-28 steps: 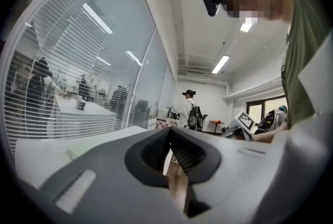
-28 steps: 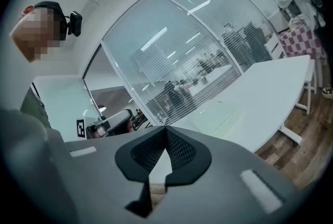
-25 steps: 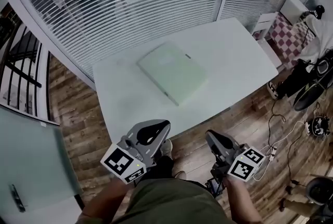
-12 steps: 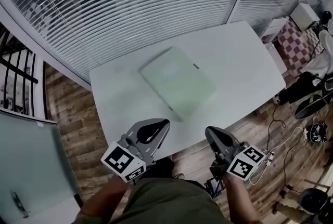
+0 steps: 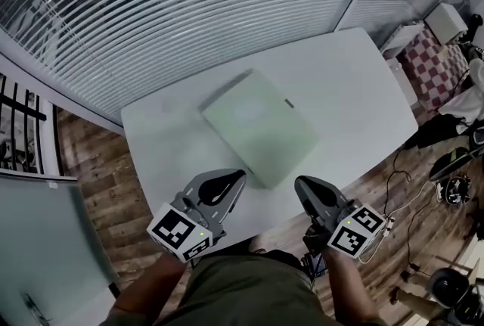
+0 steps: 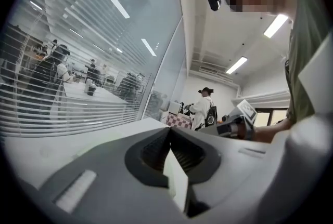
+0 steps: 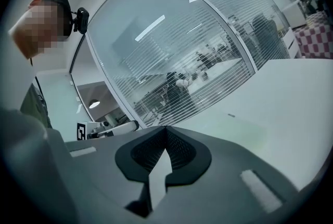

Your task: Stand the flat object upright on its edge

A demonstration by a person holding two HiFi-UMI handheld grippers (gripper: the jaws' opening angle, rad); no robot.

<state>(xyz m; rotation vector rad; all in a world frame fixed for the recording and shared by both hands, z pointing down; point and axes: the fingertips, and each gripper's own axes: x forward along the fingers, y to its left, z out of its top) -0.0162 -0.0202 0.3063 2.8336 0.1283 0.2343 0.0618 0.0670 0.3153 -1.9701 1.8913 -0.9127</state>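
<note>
A pale green flat board [image 5: 259, 125] lies flat near the middle of the white table [image 5: 355, 86], set at an angle to the table's edges. The left gripper [image 5: 239, 176] and the right gripper [image 5: 299, 183] hang side by side at the table's near edge, short of the board and clear of it. Each has its jaws pressed together with nothing between them. A glass wall with blinds [image 5: 189, 7] stands past the table's far edge.

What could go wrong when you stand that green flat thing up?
Both the left gripper and right gripper have shut jaws, so they might just shove the pale green flat object along the white table. Its near corner lies close to the front edge, so it could slip off.
</note>
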